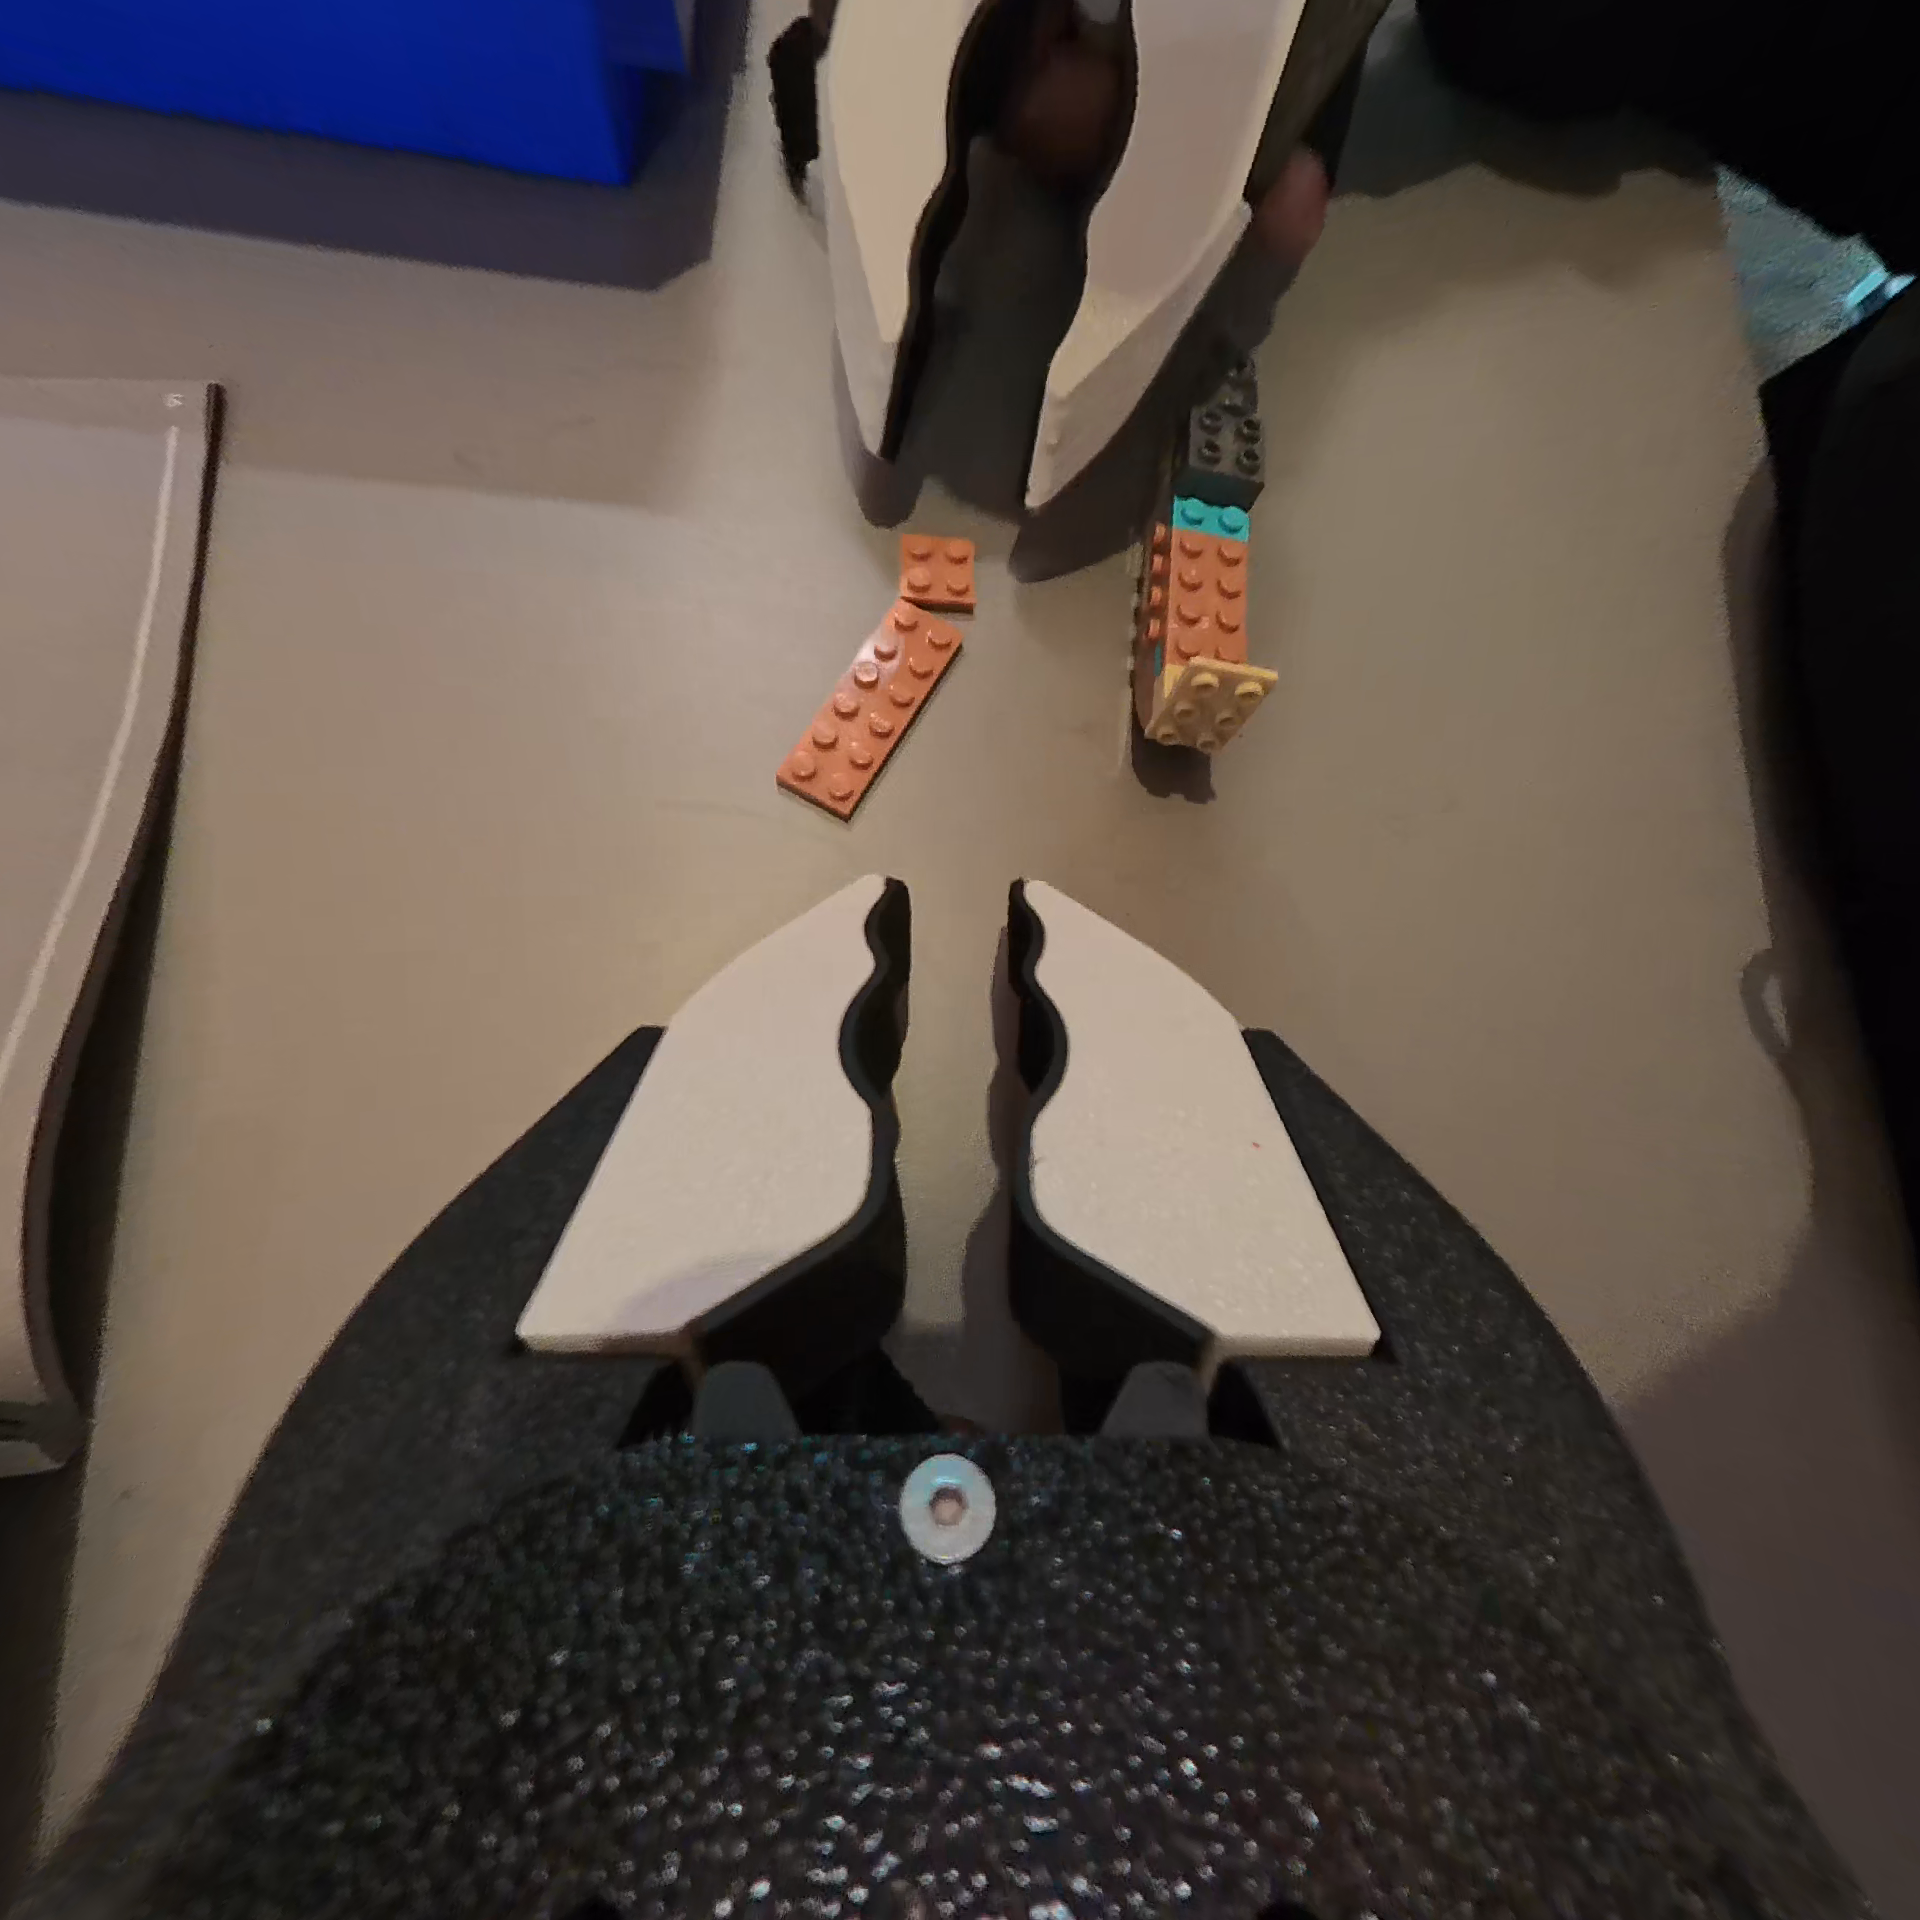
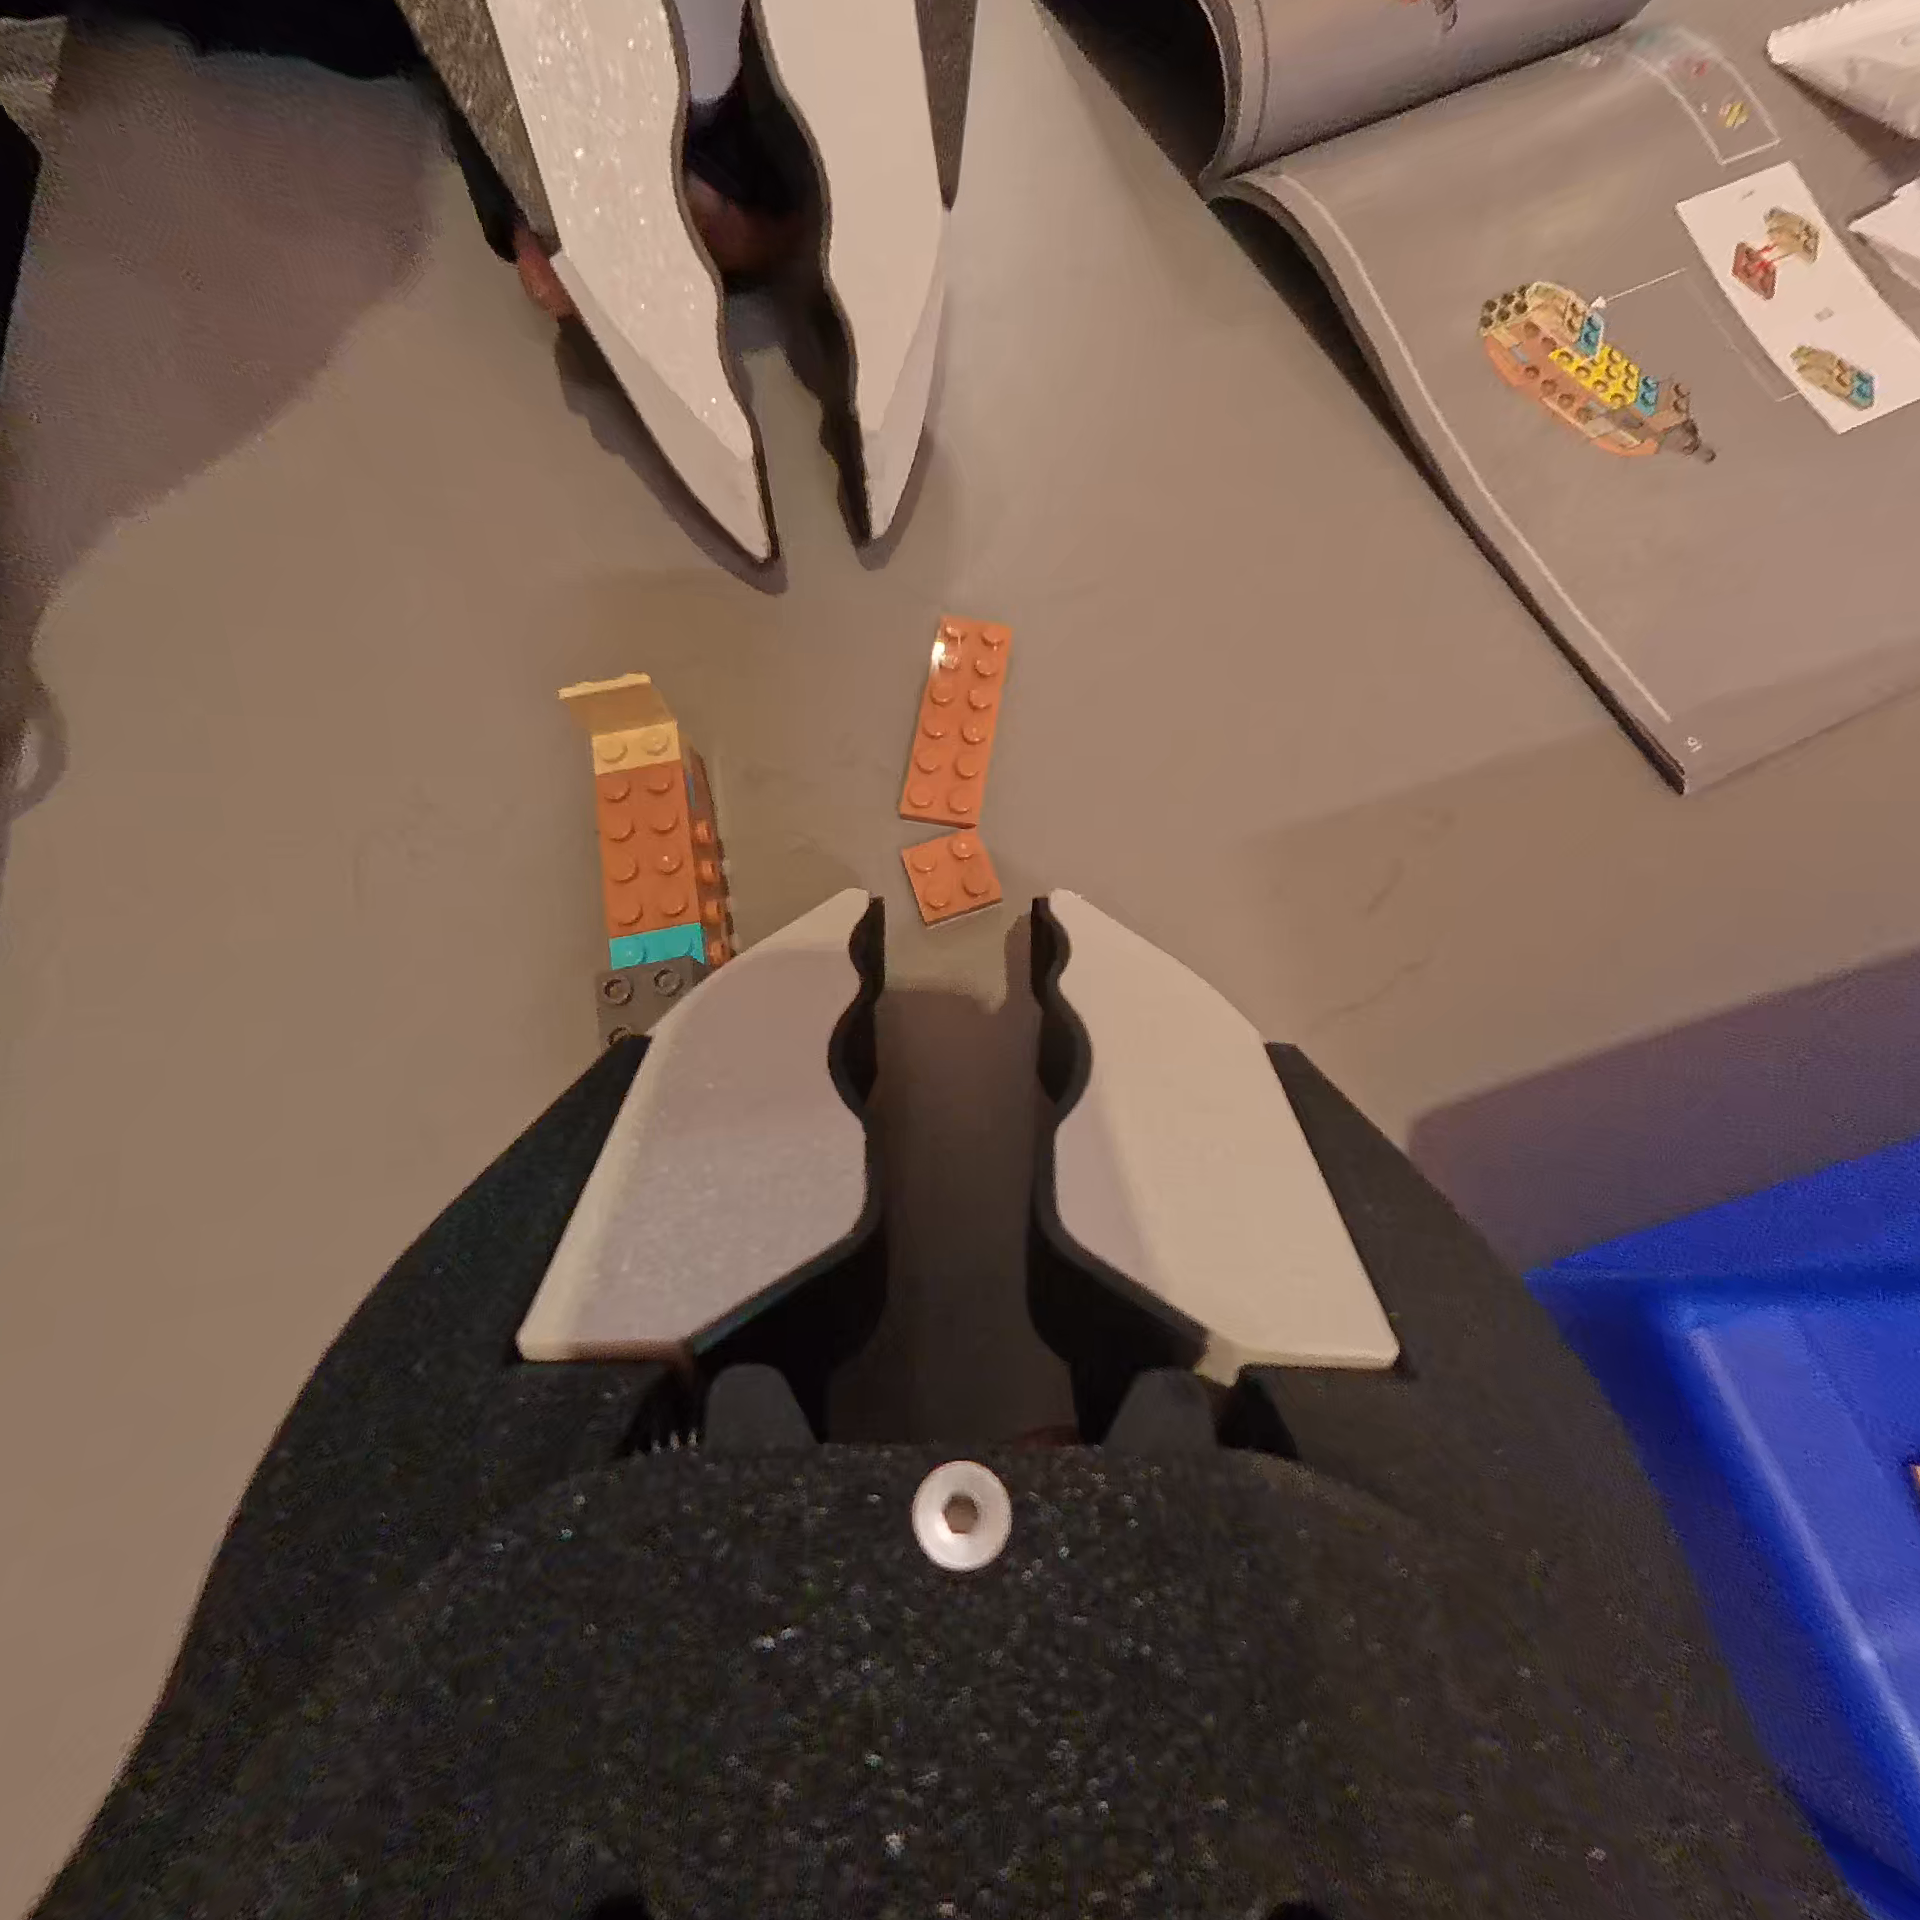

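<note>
Left wrist view: the left gripper (image 1: 956,894) hangs above the grey table (image 1: 416,727) with its jaws a narrow way apart and nothing between them. Ahead and a little to its left lies the long orange plate (image 1: 871,717), flat, its long axis slanting away toward the small orange plate (image 1: 940,571), which sits at its far end, touching it or nearly so. Ahead to the right stands the brick assembly (image 1: 1205,613), orange on top with a teal strip, a dark grey far end and a tan near end. The right gripper (image 1: 966,457) comes down opposite, its tips just beyond the small plate, jaws parted and bare. A blue bin (image 1: 312,73) sits at the far left.

Right wrist view: the right gripper (image 2: 956,909) is parted somewhat wider, holding nothing; the small orange plate (image 2: 951,878) lies on the table just ahead of its tips, touched by neither finger. The long plate (image 2: 958,722) runs straight away beyond it. The brick assembly (image 2: 649,842) lies beside the left finger. An open instruction booklet (image 2: 1558,416) lies far right. The right gripper is nearer the small plate.
</note>
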`<state>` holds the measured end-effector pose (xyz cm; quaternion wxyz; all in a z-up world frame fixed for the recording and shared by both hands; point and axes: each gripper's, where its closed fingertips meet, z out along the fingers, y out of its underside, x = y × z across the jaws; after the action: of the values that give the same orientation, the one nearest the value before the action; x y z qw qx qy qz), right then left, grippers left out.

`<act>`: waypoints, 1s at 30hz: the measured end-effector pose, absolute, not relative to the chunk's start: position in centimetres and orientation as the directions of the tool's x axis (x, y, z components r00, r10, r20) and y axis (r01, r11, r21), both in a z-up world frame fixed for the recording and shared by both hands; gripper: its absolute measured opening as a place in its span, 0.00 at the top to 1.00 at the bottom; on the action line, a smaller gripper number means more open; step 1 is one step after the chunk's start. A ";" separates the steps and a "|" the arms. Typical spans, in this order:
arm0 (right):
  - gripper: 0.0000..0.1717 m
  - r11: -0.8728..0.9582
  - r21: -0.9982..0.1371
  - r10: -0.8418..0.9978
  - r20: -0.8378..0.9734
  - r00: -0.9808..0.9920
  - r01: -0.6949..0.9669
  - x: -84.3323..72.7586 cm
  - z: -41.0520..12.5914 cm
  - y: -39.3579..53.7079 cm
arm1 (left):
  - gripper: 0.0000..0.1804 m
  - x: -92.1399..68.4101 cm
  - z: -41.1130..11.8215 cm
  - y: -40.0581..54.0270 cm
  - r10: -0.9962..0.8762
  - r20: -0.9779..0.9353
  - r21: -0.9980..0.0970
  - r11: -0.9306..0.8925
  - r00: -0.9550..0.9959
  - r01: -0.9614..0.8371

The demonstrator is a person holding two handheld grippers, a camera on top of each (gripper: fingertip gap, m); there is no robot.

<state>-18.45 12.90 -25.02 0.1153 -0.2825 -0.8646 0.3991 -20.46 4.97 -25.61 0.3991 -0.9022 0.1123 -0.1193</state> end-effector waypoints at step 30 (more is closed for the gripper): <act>0.85 0.464 -0.783 0.574 -0.092 -0.814 0.415 -18.6 -24.7 13.2 | 0.90 -20.1 -26.2 4.7 -0.328 0.047 -0.724 -0.662 0.943 -0.194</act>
<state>-18.64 13.20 -24.66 0.0926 -0.2906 -0.8504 0.4287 -20.13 4.68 -26.25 0.3848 -0.9075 0.1440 -0.0871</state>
